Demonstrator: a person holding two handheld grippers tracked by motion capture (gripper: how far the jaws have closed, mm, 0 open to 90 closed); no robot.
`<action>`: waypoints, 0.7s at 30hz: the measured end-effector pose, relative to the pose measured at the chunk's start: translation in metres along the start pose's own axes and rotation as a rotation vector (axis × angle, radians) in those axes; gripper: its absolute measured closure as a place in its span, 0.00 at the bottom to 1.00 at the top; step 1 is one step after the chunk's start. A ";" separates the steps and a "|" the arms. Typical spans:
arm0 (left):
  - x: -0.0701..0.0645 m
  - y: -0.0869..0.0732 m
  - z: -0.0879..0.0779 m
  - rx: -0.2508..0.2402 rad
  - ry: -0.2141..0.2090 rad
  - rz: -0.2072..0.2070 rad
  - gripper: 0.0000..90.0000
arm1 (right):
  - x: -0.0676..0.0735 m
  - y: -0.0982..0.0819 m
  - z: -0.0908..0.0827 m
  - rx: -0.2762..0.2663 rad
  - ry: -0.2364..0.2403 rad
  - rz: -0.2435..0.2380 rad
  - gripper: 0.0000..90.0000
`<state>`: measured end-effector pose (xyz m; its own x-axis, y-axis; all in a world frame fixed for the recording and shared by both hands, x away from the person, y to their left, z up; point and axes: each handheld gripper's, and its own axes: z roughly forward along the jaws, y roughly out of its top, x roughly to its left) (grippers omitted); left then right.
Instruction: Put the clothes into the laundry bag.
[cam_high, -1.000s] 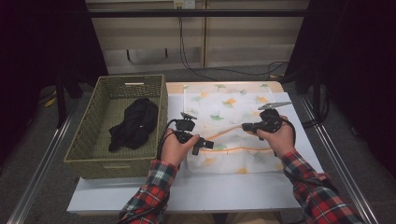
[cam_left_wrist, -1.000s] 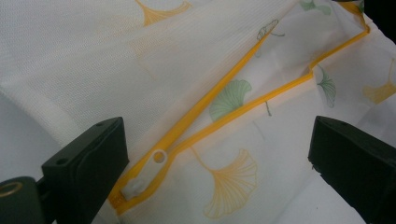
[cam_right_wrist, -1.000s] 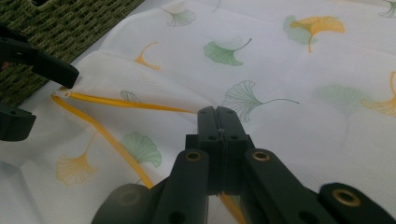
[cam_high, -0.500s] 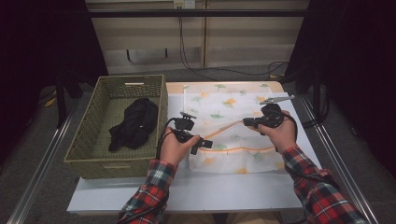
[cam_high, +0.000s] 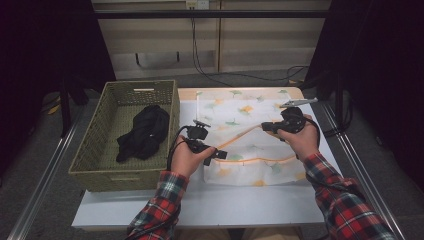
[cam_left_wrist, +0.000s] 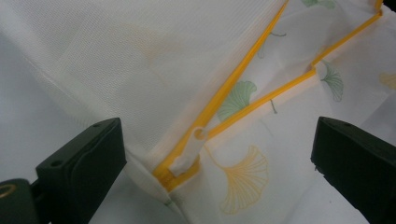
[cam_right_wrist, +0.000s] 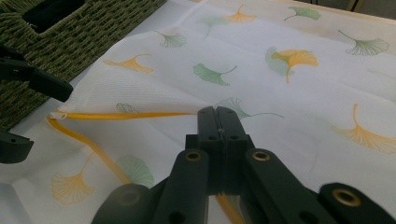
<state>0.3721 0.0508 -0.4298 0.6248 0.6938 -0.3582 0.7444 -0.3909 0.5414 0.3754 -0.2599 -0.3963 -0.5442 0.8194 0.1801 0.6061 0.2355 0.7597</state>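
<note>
The mesh laundry bag (cam_high: 250, 140) lies flat on the table (cam_high: 200, 205), right of the wicker basket (cam_high: 95, 150) holding a dark garment (cam_high: 142, 131); it looks light, limp and slippery, best held along its yellow zipper (cam_left_wrist: 243, 70); the right gripper (cam_right_wrist: 218, 116) is clenched on the upper zipper edge; the left gripper (cam_left_wrist: 210, 154) gapes around the pull tab (cam_left_wrist: 189, 151); compared with earlier, hardly anything has changed

Garment (cam_high: 142, 131) in basket (cam_high: 95, 170); basket left of bag (cam_high: 240, 120)
</note>
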 end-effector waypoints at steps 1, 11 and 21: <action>0.000 0.000 0.000 -0.002 0.003 0.004 0.03 | 0.000 0.000 0.000 -0.002 0.001 -0.002 1.00; 0.001 0.000 -0.002 -0.002 0.010 0.005 0.03 | 0.001 0.007 -0.003 -0.021 -0.003 -0.006 1.00; 0.001 0.001 -0.003 0.010 0.019 0.012 0.03 | 0.000 0.014 -0.005 -0.034 0.001 -0.001 1.00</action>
<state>0.3725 0.0531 -0.4273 0.6292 0.7005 -0.3367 0.7391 -0.4054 0.5379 0.3807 -0.2597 -0.3827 -0.5449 0.8189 0.1801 0.5857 0.2181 0.7806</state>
